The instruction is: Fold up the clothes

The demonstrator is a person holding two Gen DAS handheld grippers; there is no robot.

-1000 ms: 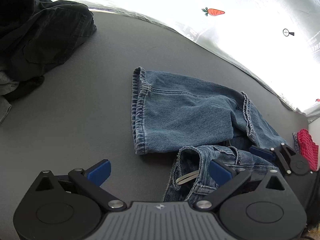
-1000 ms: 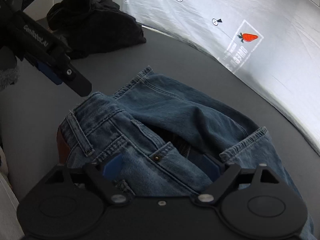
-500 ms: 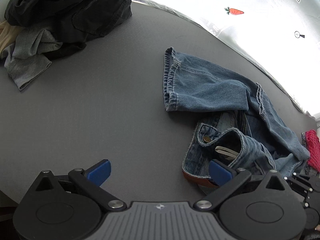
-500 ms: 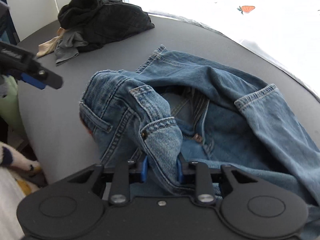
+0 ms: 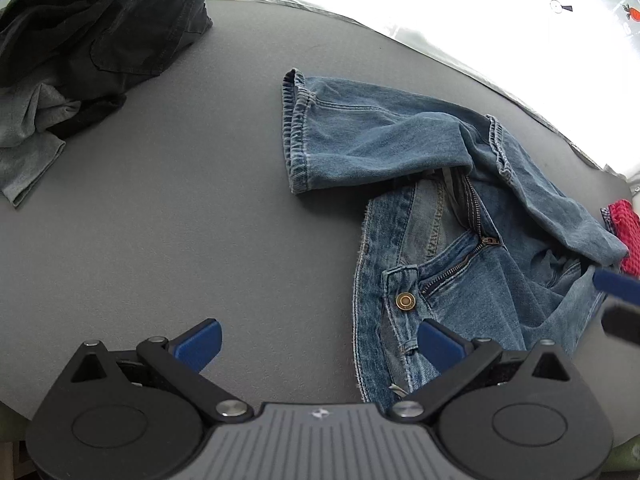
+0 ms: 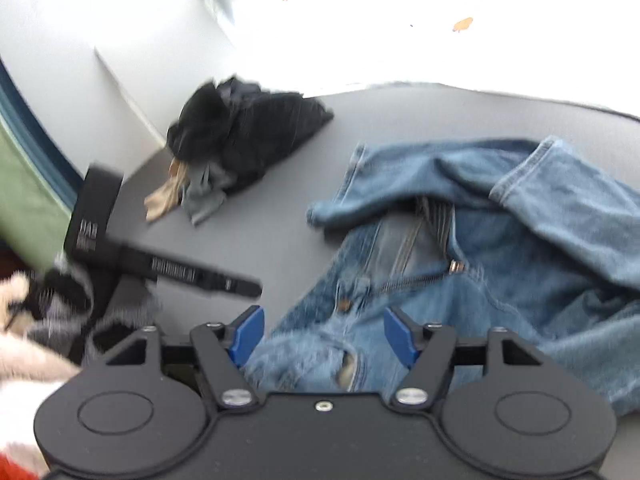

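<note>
A pair of blue jeans [image 5: 400,148] lies crumpled on the grey table [image 5: 160,220], fly unzipped and brass button showing, one leg folded across the top. My left gripper [image 5: 320,344] is open just above the waistband's left edge, and its right finger hangs over the denim. In the right wrist view the jeans [image 6: 520,240] spread to the right. My right gripper [image 6: 324,334] hovers over the waistband with its jaws opening; the denim lies below them and the pads do not press on it. The left gripper's black finger [image 6: 192,276] shows at the left.
A heap of dark clothes [image 5: 100,40] with a grey garment [image 5: 28,148] sits at the table's far left corner. A red cloth [image 5: 624,228] lies at the right edge. A bright sheet with carrot prints [image 5: 480,20] runs behind the table. A fuzzy pale sleeve [image 6: 24,360] is lower left.
The right gripper, shut on the waistband half a second ago, has let it go, risen and rolled. The waist now lies flatter with the fly showing. The left gripper drifted sideways.
</note>
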